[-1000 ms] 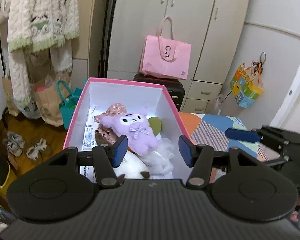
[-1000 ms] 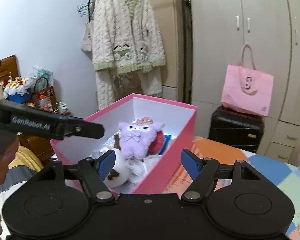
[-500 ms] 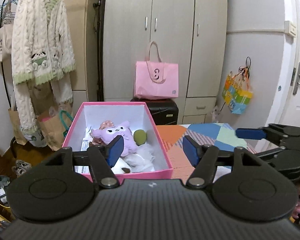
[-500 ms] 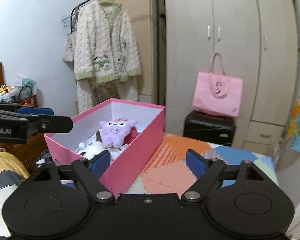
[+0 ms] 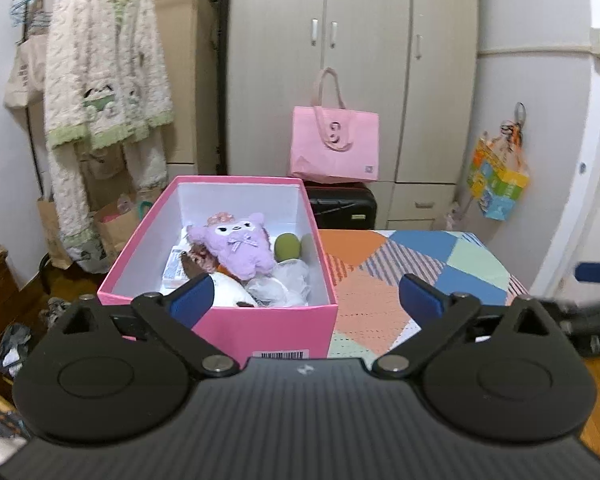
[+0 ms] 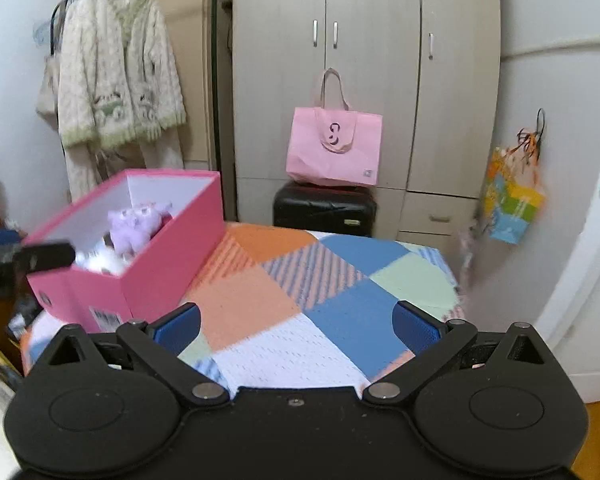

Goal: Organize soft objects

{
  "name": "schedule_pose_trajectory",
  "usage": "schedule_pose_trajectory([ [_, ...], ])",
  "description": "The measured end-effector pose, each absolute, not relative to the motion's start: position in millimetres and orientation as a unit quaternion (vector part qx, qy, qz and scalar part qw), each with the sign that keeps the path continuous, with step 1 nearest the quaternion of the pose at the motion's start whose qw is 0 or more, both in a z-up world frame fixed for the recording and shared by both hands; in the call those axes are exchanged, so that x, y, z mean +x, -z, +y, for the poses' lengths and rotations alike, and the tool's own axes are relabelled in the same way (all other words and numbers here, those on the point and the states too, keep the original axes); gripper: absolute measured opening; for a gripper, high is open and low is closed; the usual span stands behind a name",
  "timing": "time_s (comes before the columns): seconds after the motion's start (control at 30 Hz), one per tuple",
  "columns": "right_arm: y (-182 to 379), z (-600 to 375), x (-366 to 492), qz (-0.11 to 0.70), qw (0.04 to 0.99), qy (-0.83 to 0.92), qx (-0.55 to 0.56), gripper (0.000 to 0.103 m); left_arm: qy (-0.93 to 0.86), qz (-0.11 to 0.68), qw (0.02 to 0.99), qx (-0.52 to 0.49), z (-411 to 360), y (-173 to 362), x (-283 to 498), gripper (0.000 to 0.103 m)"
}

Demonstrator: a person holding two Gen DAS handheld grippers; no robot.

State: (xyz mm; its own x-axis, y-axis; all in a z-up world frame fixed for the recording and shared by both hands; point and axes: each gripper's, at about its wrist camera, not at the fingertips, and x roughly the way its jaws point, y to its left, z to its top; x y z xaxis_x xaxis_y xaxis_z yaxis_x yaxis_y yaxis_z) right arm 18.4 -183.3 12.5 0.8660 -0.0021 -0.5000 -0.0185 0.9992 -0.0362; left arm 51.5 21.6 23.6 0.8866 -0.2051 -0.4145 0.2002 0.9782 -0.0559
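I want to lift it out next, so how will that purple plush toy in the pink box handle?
The purple plush toy looks stuffed and fuzzy: probably light, squashy, unlikely to slip. Lying atop other soft things in the pink box, it should lift freely.

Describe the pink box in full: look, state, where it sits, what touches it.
The pink box is a rectangular, lidless carton that looks like stiff card, pink outside and white inside. A barcode label sits low on its near end. It stands upright at the left edge of the patchwork blanket. Inside lie a purple plush toy, a green ball and white fluffy items. Neither gripper touches it.
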Motion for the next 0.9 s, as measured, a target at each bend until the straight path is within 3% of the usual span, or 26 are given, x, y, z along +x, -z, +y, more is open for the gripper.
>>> schedule_pose_trajectory([
  [0.57,-13,-203,0,0.245,0.967,0.006,0.075,0.103,0.044,0.202,0.978,0.017,14,-27,34,0.103],
  [0.9,-13,-194,-5,0.233,0.971,0.034,0.047,0.103,0.045,0.210,0.976,0.026,12,-21,37,0.103],
])
